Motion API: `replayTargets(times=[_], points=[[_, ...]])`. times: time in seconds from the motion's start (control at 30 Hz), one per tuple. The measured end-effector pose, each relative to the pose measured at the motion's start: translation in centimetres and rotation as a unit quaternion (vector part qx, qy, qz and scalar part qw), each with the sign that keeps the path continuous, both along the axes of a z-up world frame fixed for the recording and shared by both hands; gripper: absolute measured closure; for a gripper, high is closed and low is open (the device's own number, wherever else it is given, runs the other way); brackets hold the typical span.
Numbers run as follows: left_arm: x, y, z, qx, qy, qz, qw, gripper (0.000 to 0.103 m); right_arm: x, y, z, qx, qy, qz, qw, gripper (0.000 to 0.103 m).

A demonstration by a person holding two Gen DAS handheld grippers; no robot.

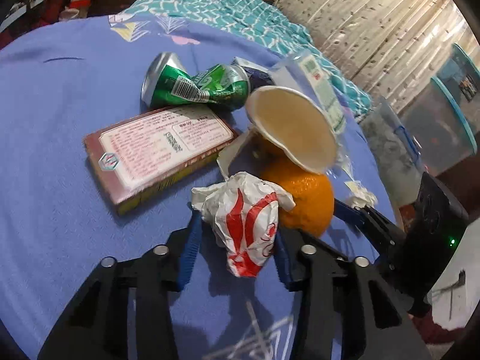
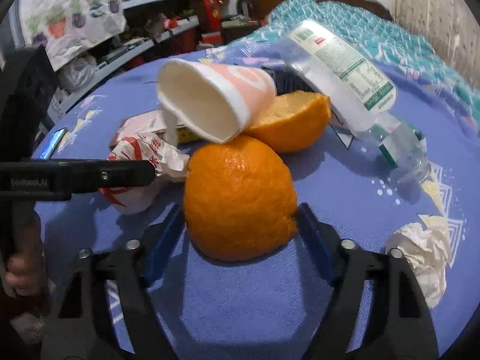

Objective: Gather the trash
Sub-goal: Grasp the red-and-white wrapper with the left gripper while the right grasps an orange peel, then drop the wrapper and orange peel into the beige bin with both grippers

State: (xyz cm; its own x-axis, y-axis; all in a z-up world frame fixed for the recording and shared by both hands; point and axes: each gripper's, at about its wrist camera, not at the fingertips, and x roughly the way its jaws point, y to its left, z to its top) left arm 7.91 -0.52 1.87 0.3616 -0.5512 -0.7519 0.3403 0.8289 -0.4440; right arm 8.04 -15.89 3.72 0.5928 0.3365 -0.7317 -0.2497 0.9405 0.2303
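A pile of trash lies on a blue sheet. My left gripper [image 1: 237,234] has its blue fingers on both sides of a crumpled white-and-red wrapper [image 1: 246,225], touching it. My right gripper [image 2: 240,225] straddles an orange peel half [image 2: 240,198], its fingers against both sides. A torn paper cup [image 2: 210,102] leans on the peels; it also shows in the left wrist view [image 1: 294,126]. A second peel half [image 2: 291,120] lies behind. A crushed green can [image 1: 195,85], a brown box [image 1: 156,147] and a clear plastic bottle [image 2: 345,81] lie around.
A crumpled white tissue [image 2: 423,255] lies at the right of the sheet. A teal patterned blanket [image 1: 228,9] covers the far side. Plastic storage bins [image 1: 435,129] stand at the right. Cluttered shelves [image 2: 156,30] stand beyond the bed on the left.
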Motion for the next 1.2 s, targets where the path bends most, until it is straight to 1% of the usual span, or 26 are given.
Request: replayTargets(times=[0.03,0.07,0.17,0.23,0.3,0.33,0.4,0.47,0.57,0.6,0.63,0.7,0.77,0.8,0.83,0.87,0.9,1.0,1.03,1.1,1.2], points=[[-0.6,0.2,0.3,-0.003,-0.005,-0.006,1.0000,0.065,-1.1,-0.7,0.1,0.017,0.003,0.002,1.000,0.061],[-1.5,0.6,0.7,-0.014,-0.008,-0.017,0.9997,0.065,-2.2,-1.1,0.3,0.025,-0.001,0.001,1.000,0.062],[-3.5,1.0,1.7,-0.065,-0.005,-0.063,0.9959,0.065,-6.5,-3.0,0.8,0.071,-0.017,0.002,0.997,0.063],[-4.7,0.1,2.0,-0.084,-0.002,-0.093,0.9921,0.065,-9.3,-4.5,0.9,0.083,-0.031,-0.019,0.996,0.063],[-6.0,-2.5,2.1,-0.088,-0.005,-0.133,0.9873,0.065,-10.9,-5.8,0.9,0.080,-0.040,-0.045,0.995,0.063],[-6.4,-3.6,2.2,-0.083,-0.008,-0.146,0.9857,0.065,-12.0,-7.2,0.9,0.077,-0.045,-0.073,0.993,0.063],[-7.0,-7.4,2.1,-0.072,-0.004,-0.185,0.9802,0.065,-13.4,-9.2,1.0,0.080,-0.052,-0.109,0.989,0.063],[-7.3,-10.8,2.0,-0.066,0.003,-0.217,0.9739,0.065,-15.3,-12.4,1.2,0.087,-0.064,-0.162,0.981,0.063],[-7.7,-15.9,2.1,-0.054,0.005,-0.264,0.9631,0.065,-17.8,-16.4,0.9,0.104,-0.075,-0.233,0.964,0.063],[-8.0,-18.2,2.1,-0.045,0.006,-0.283,0.9580,0.065,-18.7,-17.8,0.5,0.110,-0.075,-0.257,0.957,0.063],[-8.4,-19.5,1.8,-0.038,0.005,-0.295,0.9547,0.065,-19.3,-19.1,0.1,0.114,-0.072,-0.275,0.952,0.063],[-9.4,-23.1,1.0,0.002,-0.003,-0.325,0.9456,0.065,-20.3,-21.0,-0.8,0.116,-0.059,-0.299,0.945,0.063],[-9.8,-26.0,-0.3,0.039,-0.004,-0.348,0.9368,0.065,-21.3,-23.3,-2.4,0.114,-0.024,-0.332,0.936,0.063],[-10.2,-27.4,-0.8,0.047,0.002,-0.359,0.9323,0.065,-21.7,-24.7,-2.9,0.132,-0.014,-0.343,0.930,0.063],[-10.6,-28.3,-0.9,0.048,0.000,-0.364,0.9300,0.065,-22.5,-26.0,-3.3,0.159,-0.018,-0.352,0.922,0.063],[-10.8,-29.6,-0.7,0.050,-0.001,-0.375,0.9257,0.065,-23.3,-27.0,-3.4,0.179,-0.026,-0.362,0.914,0.063],[-10.9,-31.1,-0.2,0.050,-0.005,-0.387,0.9208,0.065,-24.2,-28.4,-3.3,0.185,-0.037,-0.380,0.906,0.063],[-10.8,-35.5,1.1,0.042,-0.011,-0.405,0.9132,0.065,-26.2,-32.2,-2.8,0.155,-0.055,-0.433,0.886,0.063],[-10.7,-36.8,1.4,0.039,-0.012,-0.408,0.9120,0.065,-26.9,-33.7,-2.7,0.151,-0.058,-0.448,0.879,0.063],[-10.3,-41.0,2.0,0.030,-0.012,-0.416,0.9089,0.065,-28.0,-36.7,-2.7,0.137,-0.066,-0.476,0.866,0.063],[-9.8,-47.1,2.1,0.025,-0.004,-0.427,0.9038,0.065,-28.0,-40.8,-3.1,0.117,-0.055,-0.513,0.848,0.063]])
